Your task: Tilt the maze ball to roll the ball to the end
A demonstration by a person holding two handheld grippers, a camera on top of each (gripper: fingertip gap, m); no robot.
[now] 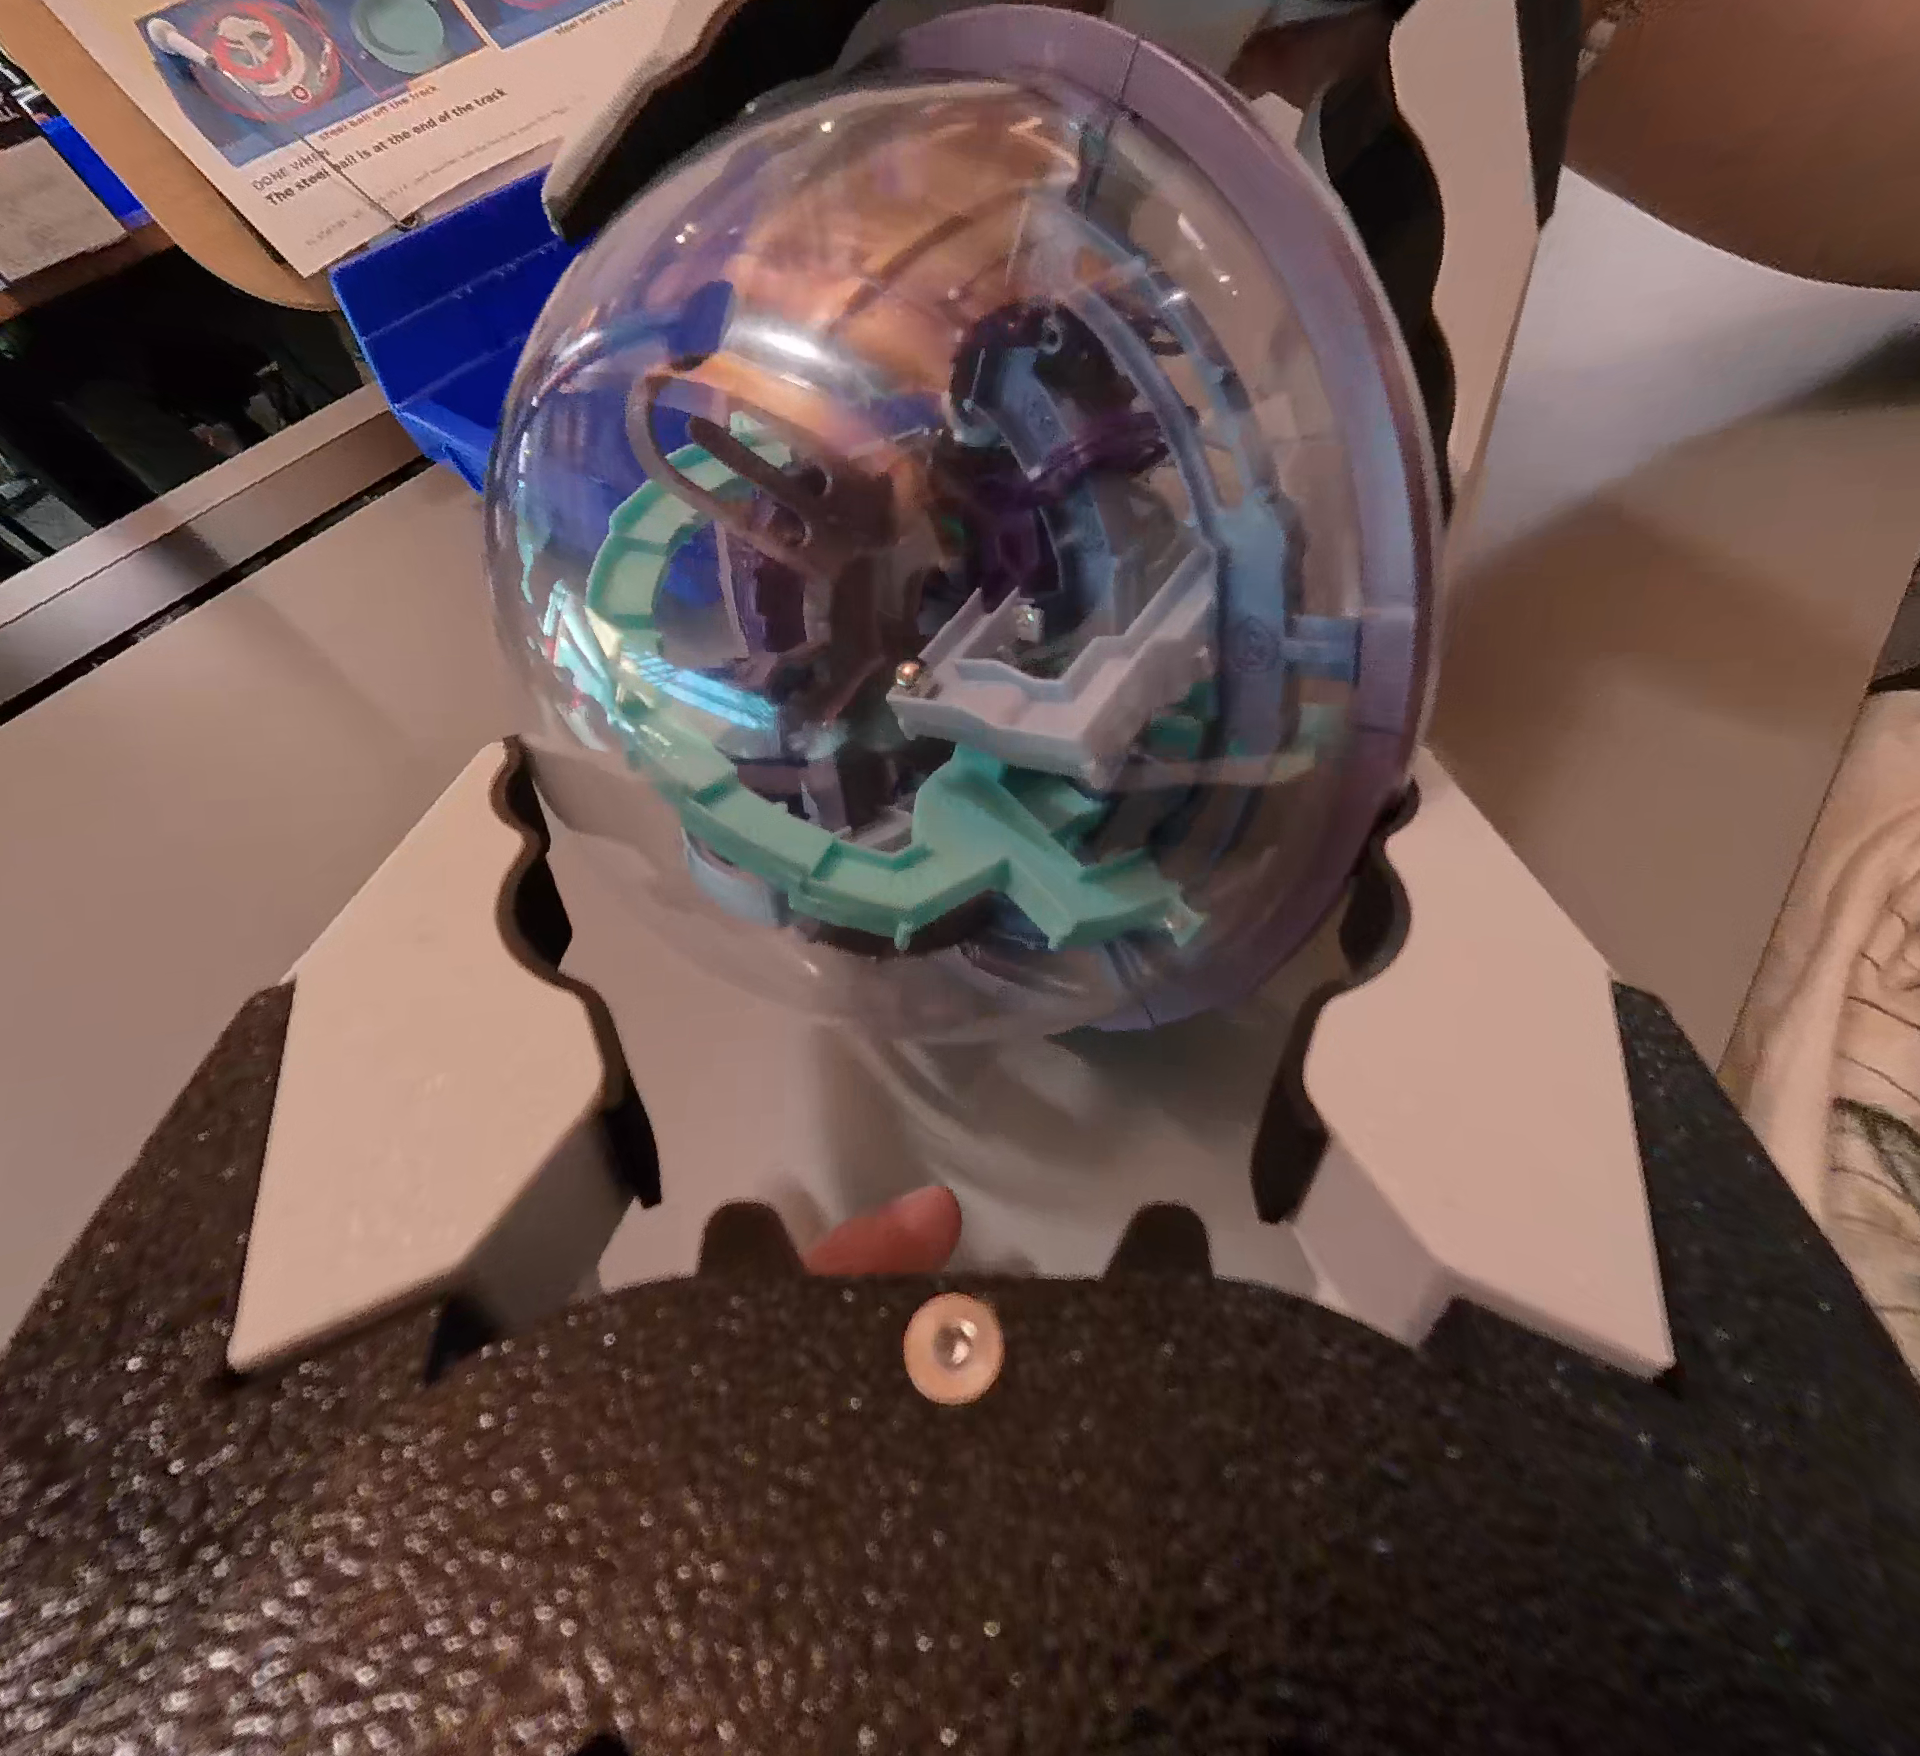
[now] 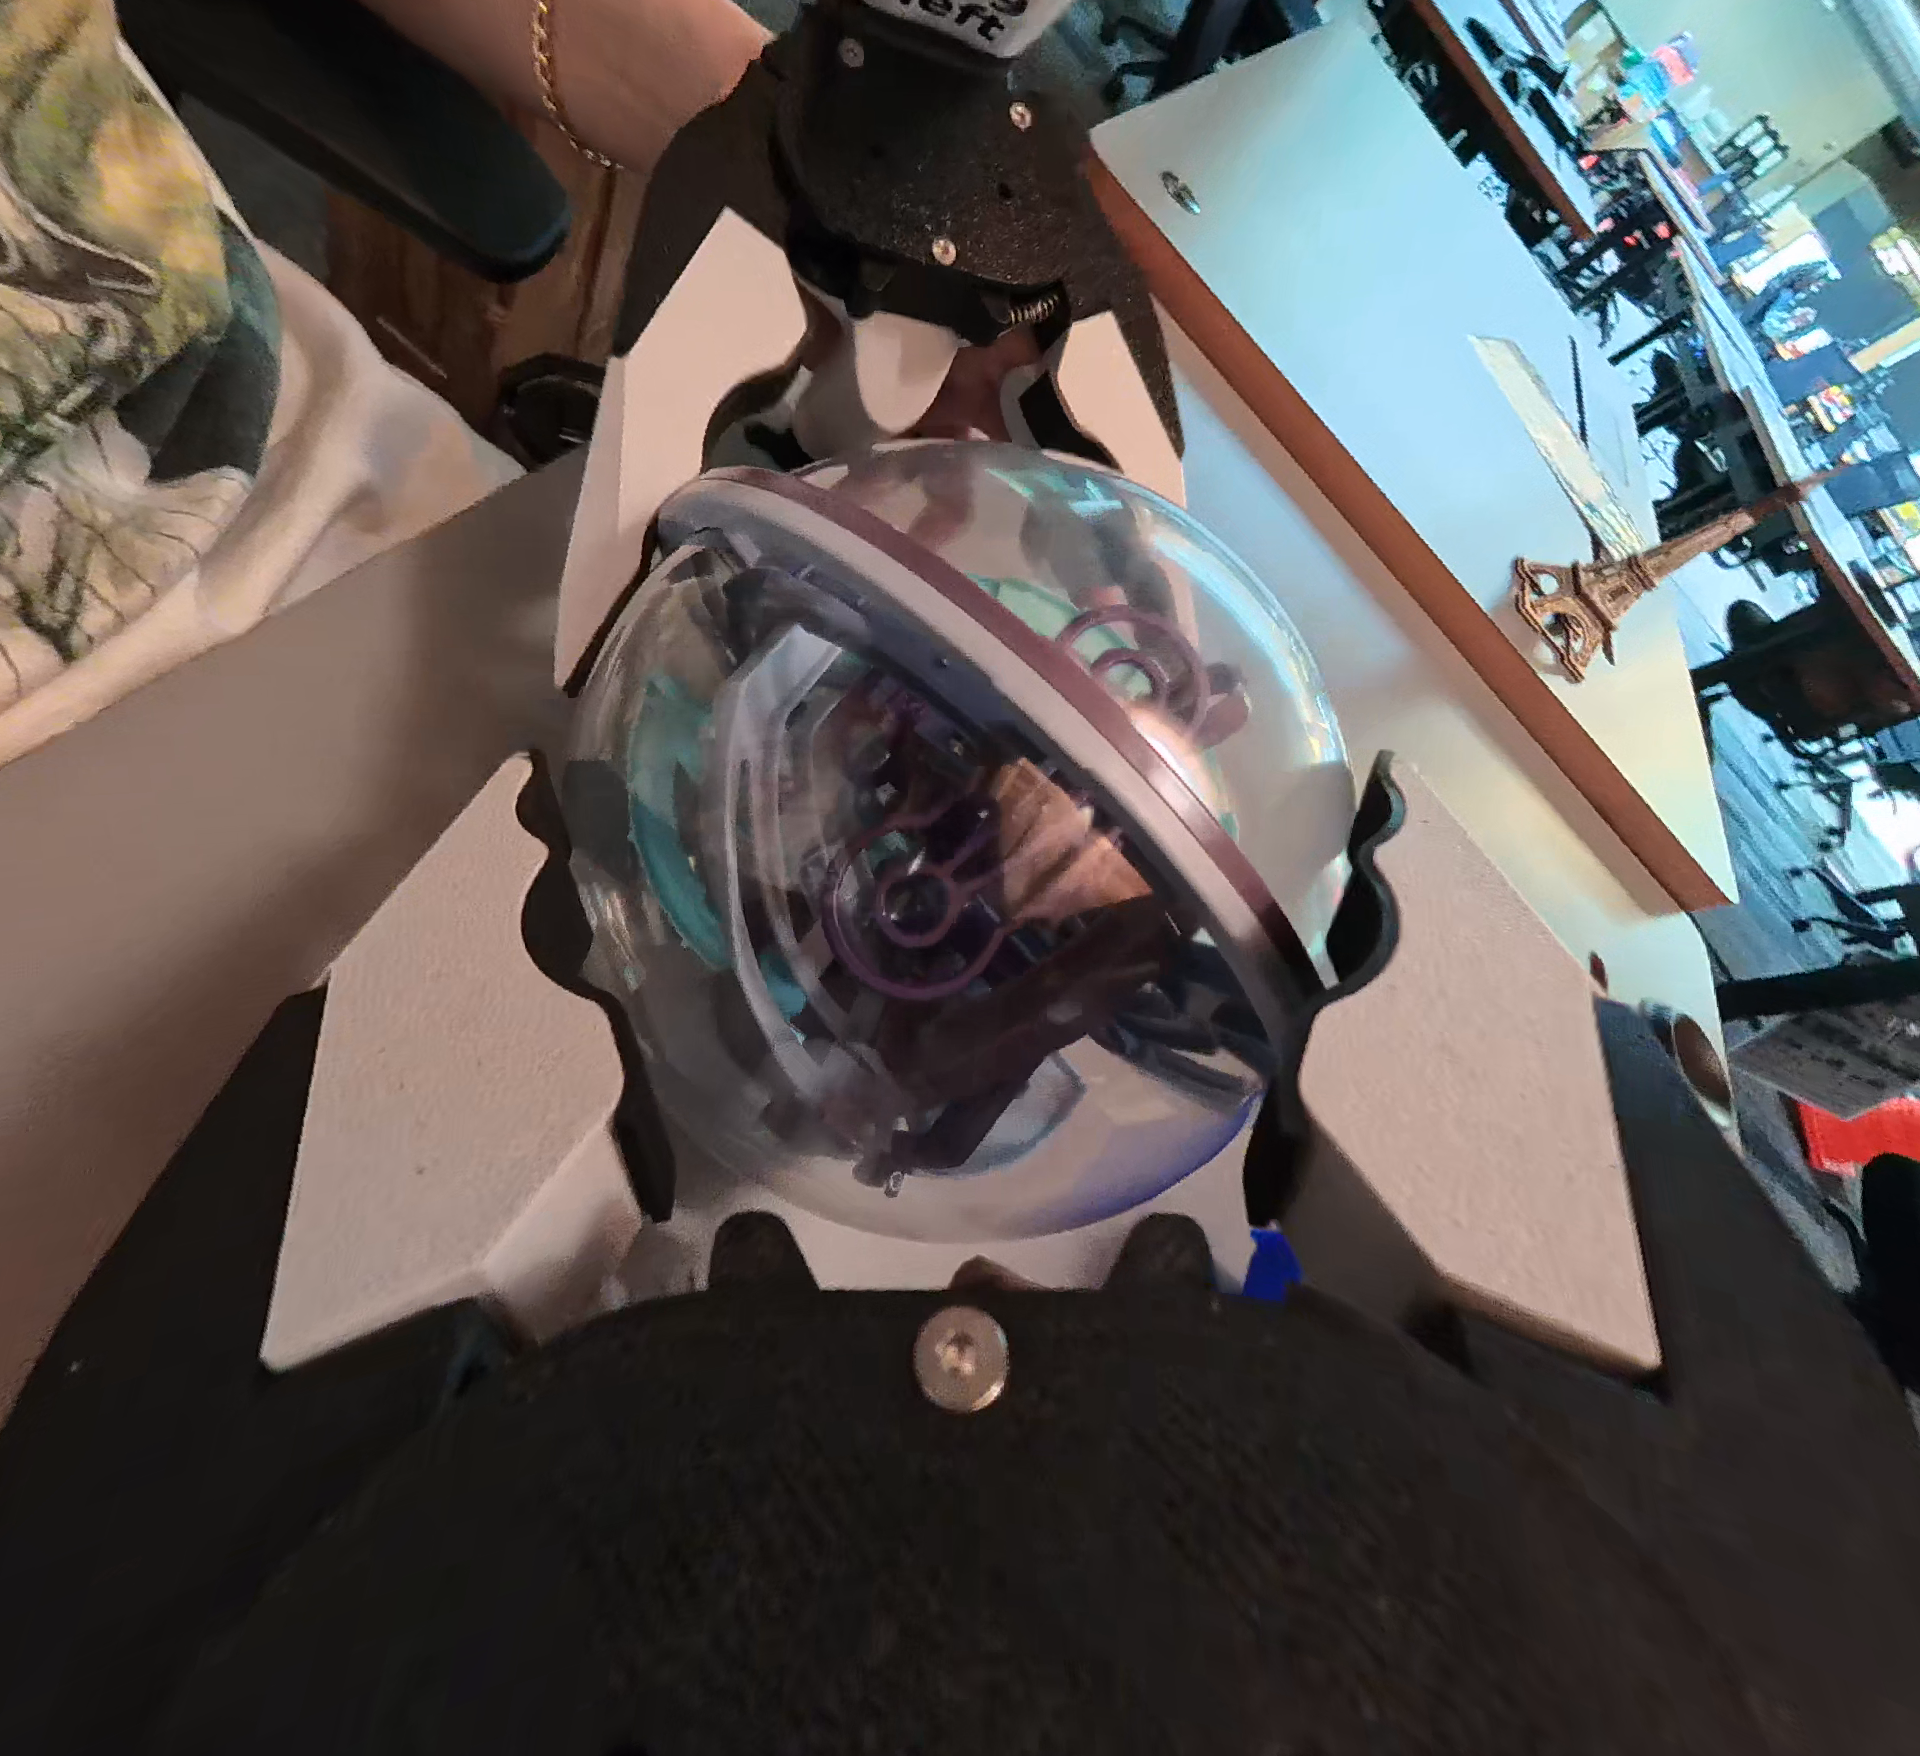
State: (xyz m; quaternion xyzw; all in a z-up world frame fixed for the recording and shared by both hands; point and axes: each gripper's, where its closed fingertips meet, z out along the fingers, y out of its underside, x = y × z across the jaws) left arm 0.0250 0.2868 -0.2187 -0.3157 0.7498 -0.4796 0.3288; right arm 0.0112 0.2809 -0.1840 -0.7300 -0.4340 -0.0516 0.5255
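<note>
The maze ball is a clear sphere with a purple rim and teal, grey and purple tracks inside. It is held in the air between both grippers, which face each other. My left gripper is shut on its sides. A small steel ball sits at the corner of a grey track piece. In the right wrist view, my right gripper is shut on the maze ball, with the rim running diagonally. The steel ball does not show there. The left gripper's body shows beyond the sphere.
A white table lies below. A blue bin and an instruction sheet stand at its far left. A small tower model stands on the table edge. The person's arm with a bracelet is close.
</note>
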